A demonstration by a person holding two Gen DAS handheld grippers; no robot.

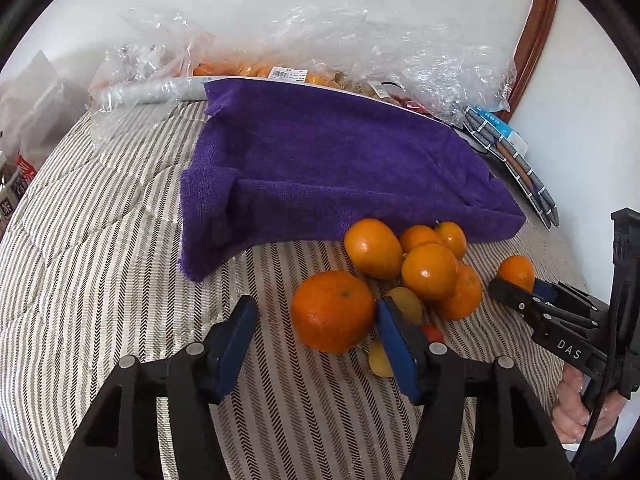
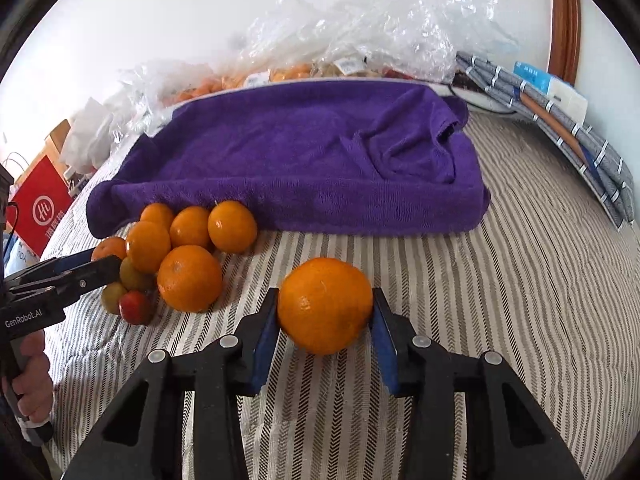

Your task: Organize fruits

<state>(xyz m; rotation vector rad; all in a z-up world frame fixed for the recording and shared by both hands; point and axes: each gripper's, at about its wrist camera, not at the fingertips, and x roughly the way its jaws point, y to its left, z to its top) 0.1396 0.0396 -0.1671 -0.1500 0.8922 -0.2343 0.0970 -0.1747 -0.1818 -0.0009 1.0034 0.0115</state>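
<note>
The right gripper (image 2: 325, 320) has its blue pads on either side of a mandarin (image 2: 325, 305) that sits on the striped bedcover (image 2: 500, 320), in front of the purple towel (image 2: 304, 152). The pads look to be touching the skin — grasping it, by my judgement, though the fruit has not left the cover.

The left gripper (image 1: 316, 354) is spread wide with nothing between its fingers. A larger orange (image 1: 333, 311) lies just ahead, beside its right pad, at the near edge of the fruit pile (image 1: 430, 270) against the towel's front edge. Small yellow and red fruits are tucked under the pile.

A mandarin should be light, roundish and slightly yielding, with waxy skin that may slip — best taken across its widest middle, with modest pressure so the flesh is not bruised. The soft cover may let loose fruit roll.
</note>
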